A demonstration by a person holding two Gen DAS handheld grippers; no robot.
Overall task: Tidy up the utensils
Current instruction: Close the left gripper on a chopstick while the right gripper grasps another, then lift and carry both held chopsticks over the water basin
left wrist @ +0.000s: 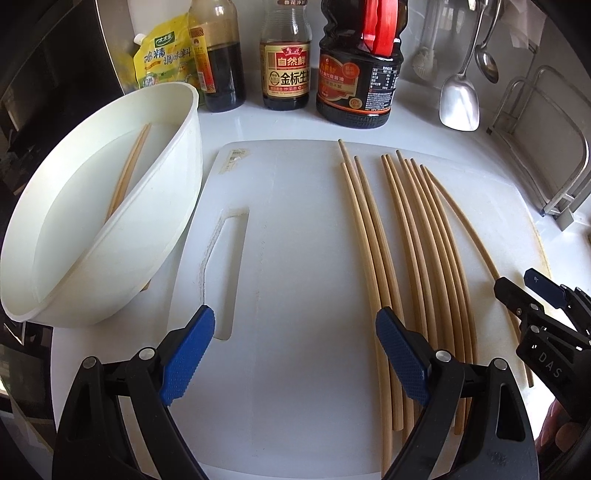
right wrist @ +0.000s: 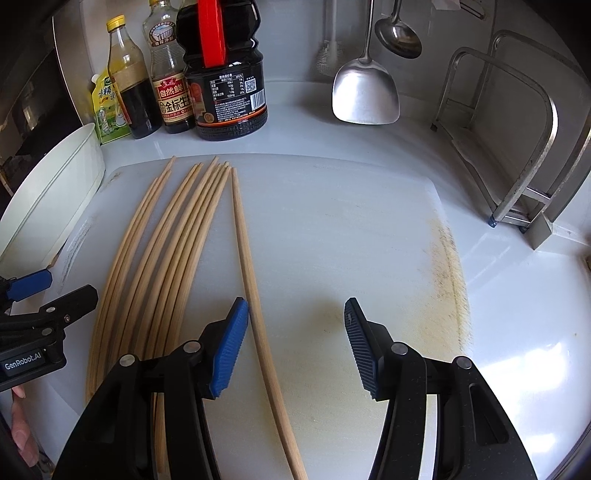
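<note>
**Chopsticks laid out on cutting board; both grippers open above it**

The white desk (right wrist: 517, 332) is seen to carry every item listed. A white cutting board (left wrist: 295, 258) is laid across its middle, handle slot toward the left edge, with a yellowish stain noted along its right edge.

A white tub (left wrist: 92, 229) is stood tilted at the board's left edge, partly on it; a pair of chopsticks (left wrist: 129, 166) is held inside it.

A metal rack (right wrist: 517, 147) is placed at the desk's back right corner. A metal spatula (right wrist: 365, 92) and a ladle (right wrist: 399, 35) are shown against the back wall. Along the back edge three dark sauce bottles are lined up, the largest (right wrist: 225, 74) with a red handle, and a yellow seasoning pouch (left wrist: 162, 62) beside them.

The loose wooden chopsticks (left wrist: 406, 240) are spread lengthwise over the board's right half, roughly parallel, tips toward the back edge. One single chopstick (right wrist: 255, 295) is set slightly apart on the right of the group.

The left gripper (left wrist: 295, 354) is held over the board's near edge, jaws wide apart and empty, its right finger above the leftmost chopsticks. The right gripper (right wrist: 295, 343) is held with jaws apart, nothing clamped; the single chopstick lies between its fingers, just beside the left pad (right wrist: 229, 347).
</note>
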